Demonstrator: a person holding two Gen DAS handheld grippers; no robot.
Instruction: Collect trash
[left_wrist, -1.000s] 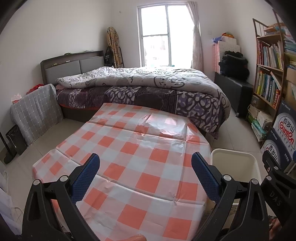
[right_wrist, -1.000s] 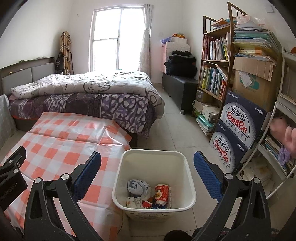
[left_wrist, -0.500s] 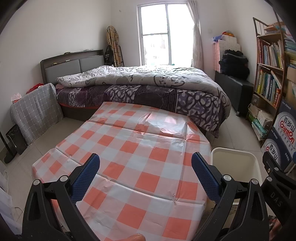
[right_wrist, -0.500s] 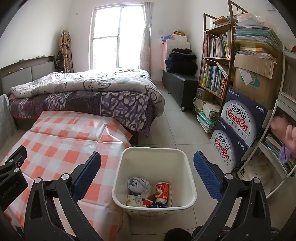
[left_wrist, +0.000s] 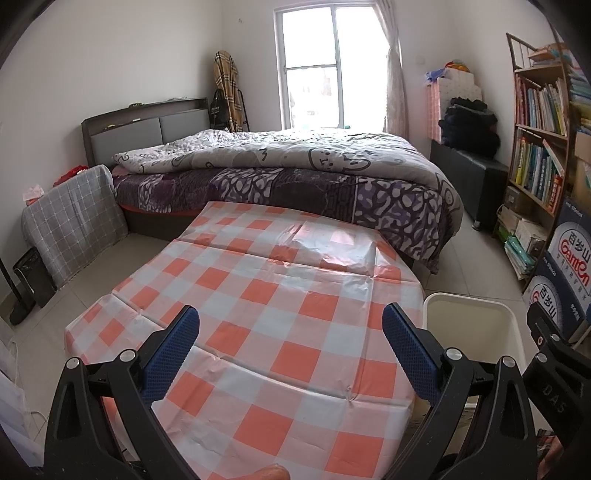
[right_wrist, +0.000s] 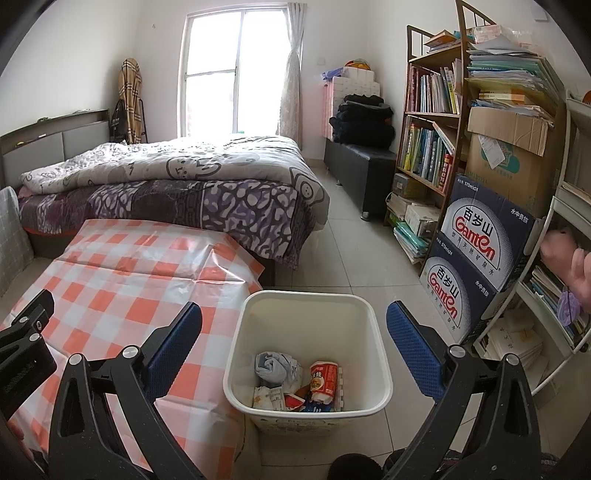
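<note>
Crumpled paper, wrappers and a red cup (right_wrist: 324, 380) already lie in the white bin (right_wrist: 382, 376), just beside the checkered table (left_wrist: 258, 314). Both the left gripper (left_wrist: 290, 350) and right gripper (right_wrist: 294, 350) hang released and hold nothing. The tabletop shows no trash, so collecting looks essentially done.

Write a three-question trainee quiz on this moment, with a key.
1. True or false: the left gripper holds a piece of trash.
2. What lies in the bin? A) nothing B) crumpled paper and a red cup C) books
3. On which side of the checked tablecloth does the bin stand, seen from the left wrist?

Key: 1 false, both grippers (right) are open and empty; 2 B; 3 its right.
</note>
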